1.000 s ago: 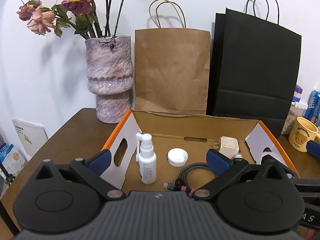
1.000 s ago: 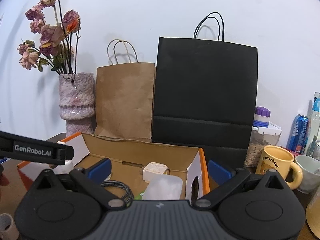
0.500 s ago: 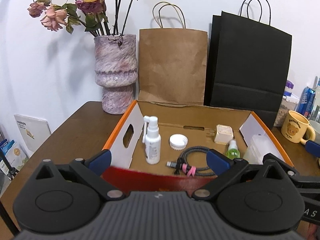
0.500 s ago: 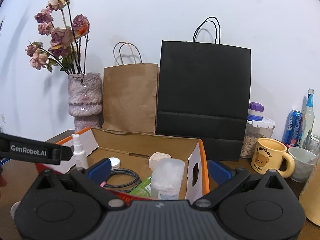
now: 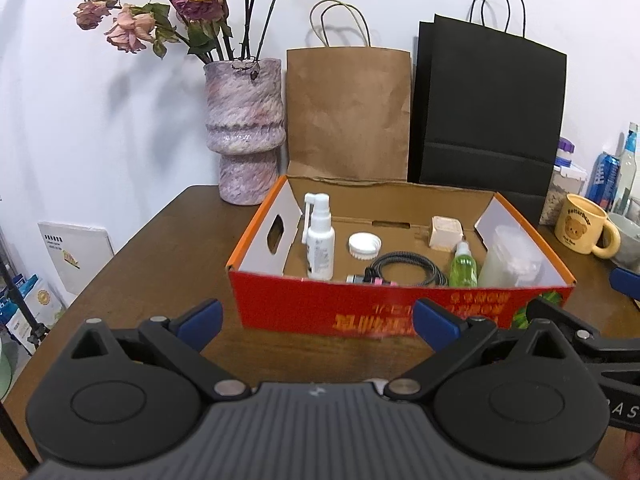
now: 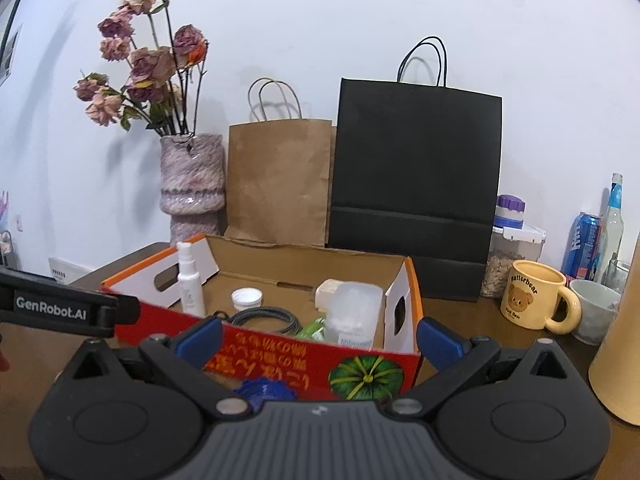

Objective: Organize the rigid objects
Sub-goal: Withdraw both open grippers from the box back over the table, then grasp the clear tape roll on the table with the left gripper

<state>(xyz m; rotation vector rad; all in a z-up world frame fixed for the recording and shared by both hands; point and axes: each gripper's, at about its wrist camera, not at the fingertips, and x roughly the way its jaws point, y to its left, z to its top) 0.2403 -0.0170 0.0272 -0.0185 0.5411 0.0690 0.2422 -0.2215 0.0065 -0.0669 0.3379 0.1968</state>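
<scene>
Both tongs I'm holding wide apart and empty: left gripper and right gripper are hovering just short of the cardboard box on the table. Ahead, inside it, are sitting a clear container, spray bottle, coiled cable, green bottle, white cap.
</scene>
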